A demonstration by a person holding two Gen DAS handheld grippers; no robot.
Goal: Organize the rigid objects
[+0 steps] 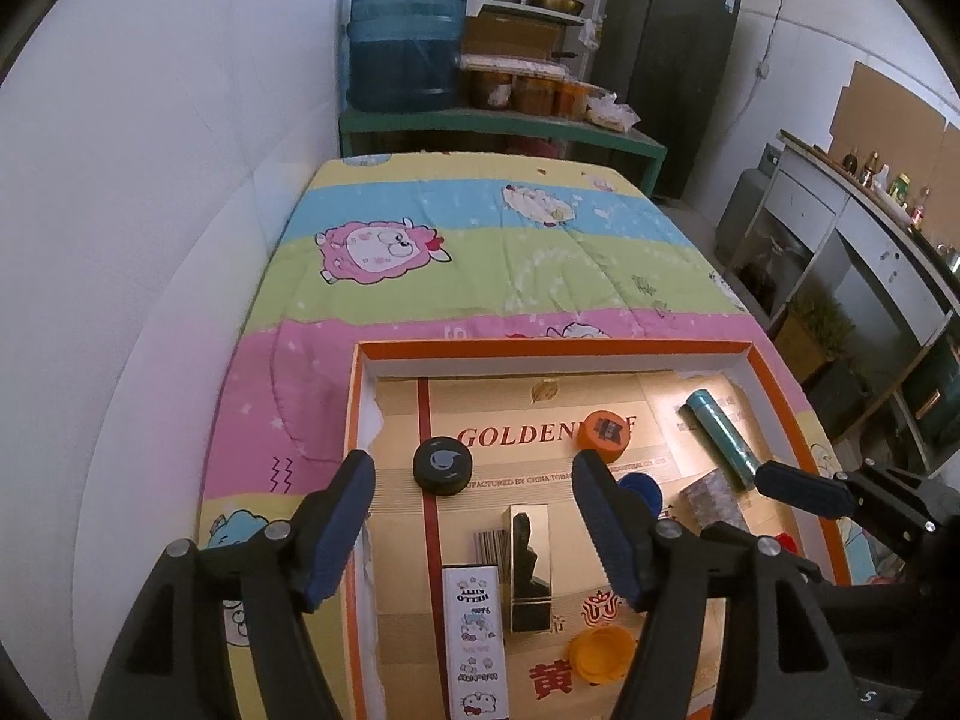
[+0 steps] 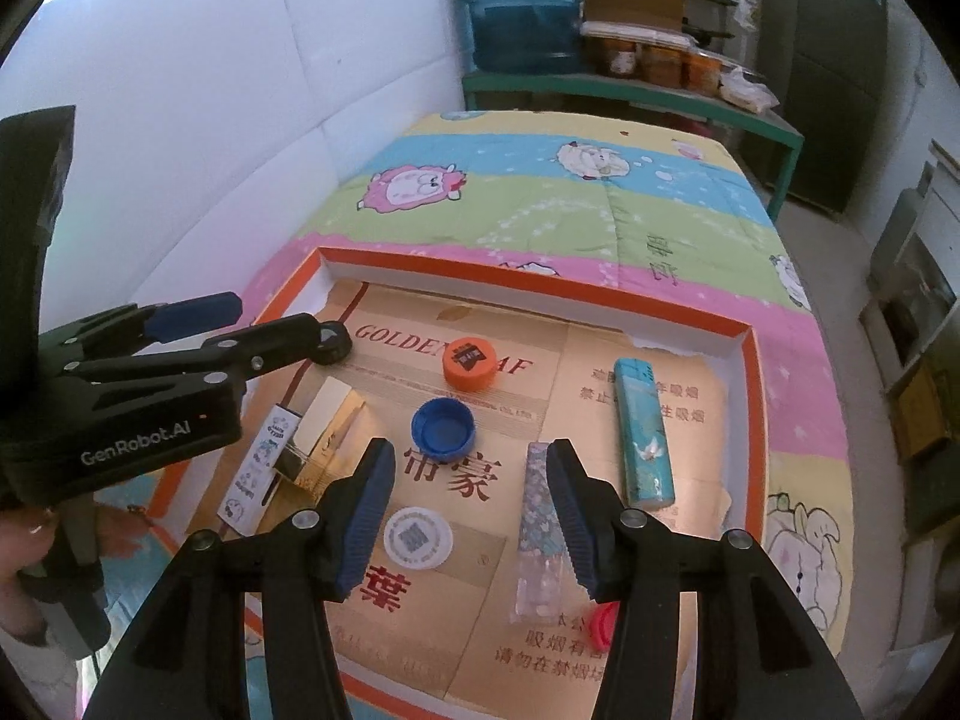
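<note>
A shallow orange-rimmed box (image 1: 540, 348) lined with gold cardboard lies on the bed. In it are a black cap (image 1: 441, 465), an orange cap (image 1: 603, 432), a blue cap (image 2: 443, 426), a white cap (image 2: 417, 537), a yellow-orange cap (image 1: 600, 654), a red cap (image 2: 603, 624), a gold mirrored lighter (image 1: 528, 564), a Hello Kitty lighter (image 1: 477, 636), a teal lighter (image 2: 645, 432) and a patterned lighter (image 2: 540, 534). My left gripper (image 1: 472, 468) hangs open above the black cap and gold lighter, holding nothing. My right gripper (image 2: 469, 456) is open over the white cap, its right finger beside the patterned lighter.
The box rim (image 2: 540, 288) sits on a cartoon-print quilt (image 1: 510, 252) against a white wall on the left. A water jug (image 1: 408, 30) on a green bench stands beyond the bed, cabinets (image 1: 840, 228) to the right. A hand (image 2: 24, 546) holds the left gripper (image 2: 270, 318).
</note>
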